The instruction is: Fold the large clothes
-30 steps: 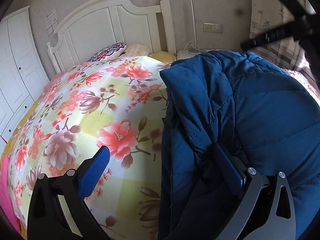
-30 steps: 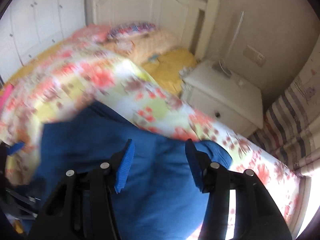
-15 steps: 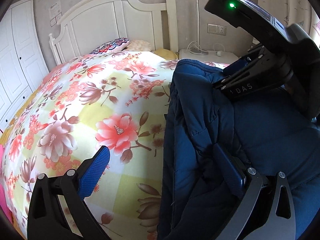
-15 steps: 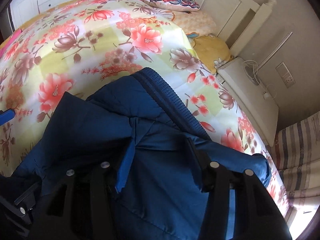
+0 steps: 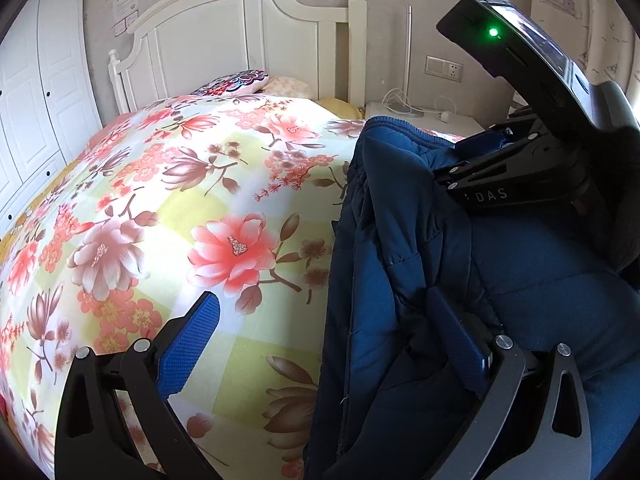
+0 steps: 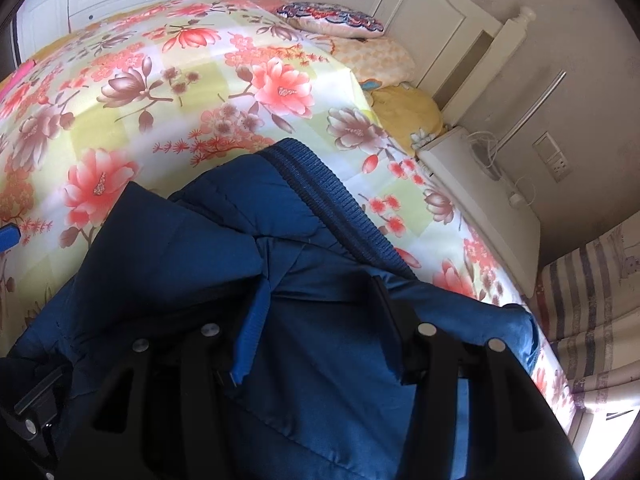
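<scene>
A dark blue padded jacket lies in folds on the right side of the flowered bedspread; its ribbed hem points toward the headboard. My left gripper is wide open. One pad hangs over the bedspread, the other is sunk in the jacket's folds near its left edge. My right gripper is shut on a thick layer of the jacket, low over the bed. In the left wrist view the right gripper sits at the jacket's far upper part.
A white headboard and pillows lie beyond the jacket. A white nightstand with cables stands right of the bed, with striped curtains beside it. White wardrobe doors are at the left.
My right gripper came down and in from the right with the jacket fold, and the fold now rests lower on the bed. The left gripper has kept its place and stayed open.
</scene>
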`<state>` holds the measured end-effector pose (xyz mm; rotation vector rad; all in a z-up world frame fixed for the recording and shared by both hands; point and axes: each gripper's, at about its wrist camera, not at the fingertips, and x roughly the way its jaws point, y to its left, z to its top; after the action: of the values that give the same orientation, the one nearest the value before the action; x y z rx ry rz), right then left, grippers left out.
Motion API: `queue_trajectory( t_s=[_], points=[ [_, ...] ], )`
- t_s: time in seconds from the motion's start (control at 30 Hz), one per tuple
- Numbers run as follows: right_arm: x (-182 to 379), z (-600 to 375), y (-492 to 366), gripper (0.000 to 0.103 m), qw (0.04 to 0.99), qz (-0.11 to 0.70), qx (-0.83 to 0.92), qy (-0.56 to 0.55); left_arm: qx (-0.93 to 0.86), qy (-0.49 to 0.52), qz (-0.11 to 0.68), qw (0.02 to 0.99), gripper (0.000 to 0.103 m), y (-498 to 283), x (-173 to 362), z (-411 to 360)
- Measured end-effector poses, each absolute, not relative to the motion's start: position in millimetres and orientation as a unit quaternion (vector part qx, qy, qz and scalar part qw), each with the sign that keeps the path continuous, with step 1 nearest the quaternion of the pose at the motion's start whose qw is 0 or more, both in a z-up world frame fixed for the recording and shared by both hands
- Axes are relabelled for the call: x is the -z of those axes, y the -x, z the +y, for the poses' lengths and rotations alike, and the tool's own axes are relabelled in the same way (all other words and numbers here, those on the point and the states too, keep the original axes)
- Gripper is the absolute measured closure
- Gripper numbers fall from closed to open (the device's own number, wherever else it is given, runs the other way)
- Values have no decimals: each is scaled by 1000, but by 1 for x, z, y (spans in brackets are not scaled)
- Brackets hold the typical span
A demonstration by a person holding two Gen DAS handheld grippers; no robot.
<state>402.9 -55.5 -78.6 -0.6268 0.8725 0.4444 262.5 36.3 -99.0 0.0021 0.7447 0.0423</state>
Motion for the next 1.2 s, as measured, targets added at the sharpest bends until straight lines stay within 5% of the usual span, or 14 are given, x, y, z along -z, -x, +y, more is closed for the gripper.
queue_trajectory(
  t_s=[0.33, 0.63, 0.93, 1.1, 1.2],
  points=[
    [3, -75, -385, 59, 874, 372, -243, 197, -30, 3, 357, 934, 4, -255, 99, 36],
    [85, 2, -399, 66, 793, 436, -226, 361, -24, 25, 365, 930, 4, -259, 102, 44],
    [81, -14, -395, 67, 820, 413, -241, 313, -20, 28, 362, 932, 4, -258, 102, 43],
    [20, -66, -373, 43, 863, 379, -281, 182, 0, 30, 372, 928, 4, -255, 94, 50],
    [-14, -121, -348, 40, 883, 354, -275, 138, -36, 28, 385, 922, 5, -246, 70, 66]
  ],
)
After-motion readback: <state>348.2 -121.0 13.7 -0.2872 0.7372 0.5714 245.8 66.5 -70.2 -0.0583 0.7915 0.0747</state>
